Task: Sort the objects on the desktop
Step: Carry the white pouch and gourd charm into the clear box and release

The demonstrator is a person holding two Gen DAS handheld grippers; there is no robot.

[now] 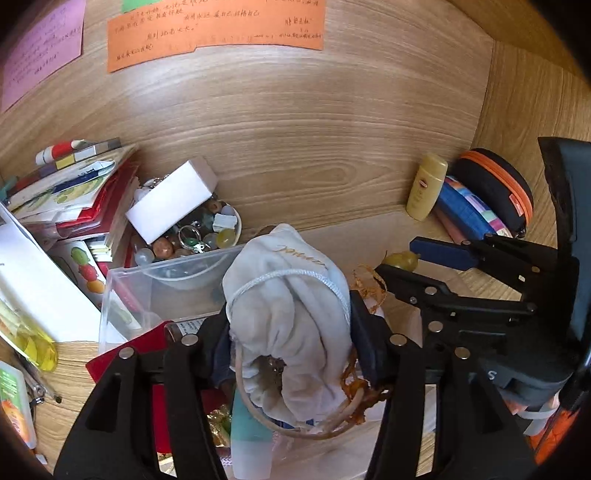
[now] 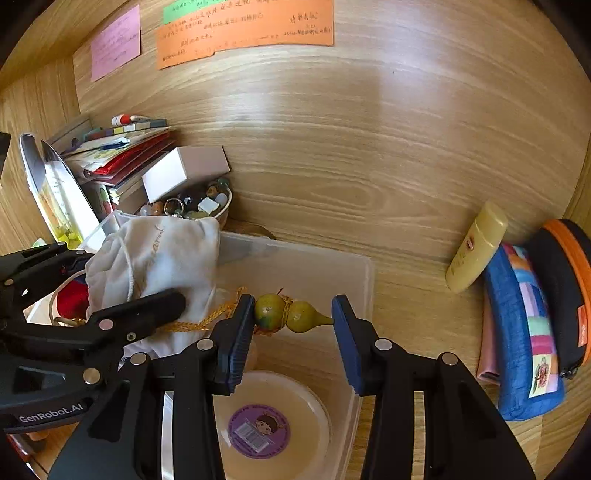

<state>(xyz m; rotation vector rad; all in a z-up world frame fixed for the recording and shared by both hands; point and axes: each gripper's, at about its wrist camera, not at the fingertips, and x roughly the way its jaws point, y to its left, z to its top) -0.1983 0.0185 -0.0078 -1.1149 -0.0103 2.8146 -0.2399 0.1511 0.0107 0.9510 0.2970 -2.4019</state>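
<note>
My left gripper [image 1: 291,332] is shut on a white drawstring pouch [image 1: 291,306] and holds it above a clear plastic box [image 1: 147,280]. The pouch also shows in the right wrist view [image 2: 162,254]. My right gripper [image 2: 293,325] has its jaws around a small yellow-green gourd charm [image 2: 288,314] with an orange braided cord [image 2: 199,321] trailing left toward the pouch. The left pad touches the gourd; the right pad [image 2: 343,332] stands just off its tip. The gourd hangs over the clear box [image 2: 354,266], which holds a round lidded tub with a purple sticker [image 2: 258,428].
A bowl of beads and rings [image 1: 199,236] with a white box [image 1: 173,199] on it sits at the back left, beside stacked books [image 1: 74,184]. A yellow bottle [image 2: 476,247], a blue patchwork pouch [image 2: 524,332] and a black-orange case [image 2: 565,295] stand at the right. Paper notes [image 2: 243,33] hang on the back panel.
</note>
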